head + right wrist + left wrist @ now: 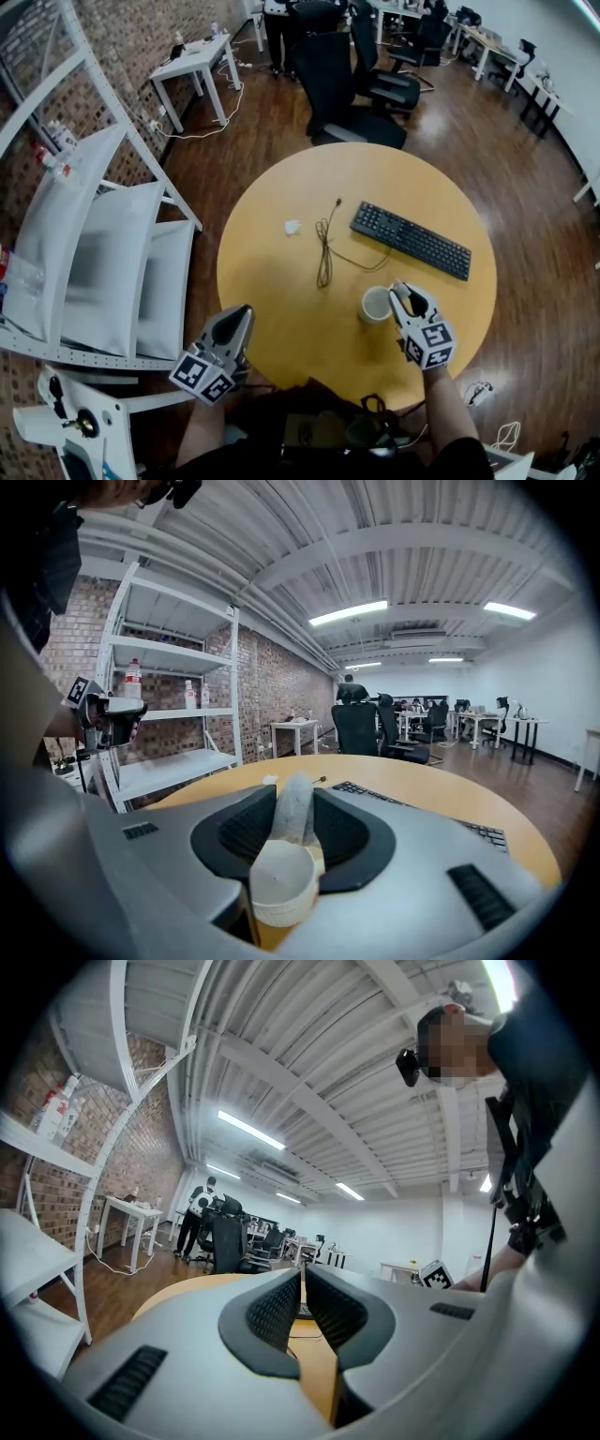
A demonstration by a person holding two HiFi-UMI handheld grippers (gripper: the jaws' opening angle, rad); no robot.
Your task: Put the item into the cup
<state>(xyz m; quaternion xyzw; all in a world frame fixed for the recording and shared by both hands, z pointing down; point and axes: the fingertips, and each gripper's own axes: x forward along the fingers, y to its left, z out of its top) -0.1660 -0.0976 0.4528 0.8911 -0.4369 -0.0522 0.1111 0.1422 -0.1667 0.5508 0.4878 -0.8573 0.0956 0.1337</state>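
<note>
A white cup (375,305) stands upright on the round yellow table (281,319), near its front right edge. My right gripper (403,294) hovers at the cup's right rim, shut on a pale grey, soft-looking item (292,808). In the right gripper view the item stands upright between the dark pads (246,829), and the cup (279,885) sits just below the jaws with its mouth open. My left gripper (240,324) hangs at the table's front left edge, far from the cup. Its jaws are together with nothing between them (302,1302).
A black keyboard (410,240) lies behind the cup at the right. A thin dark cable (324,248) runs across the table's middle, with a small white scrap (292,226) beside it. White shelves (103,262) stand at the left and office chairs (356,84) behind the table.
</note>
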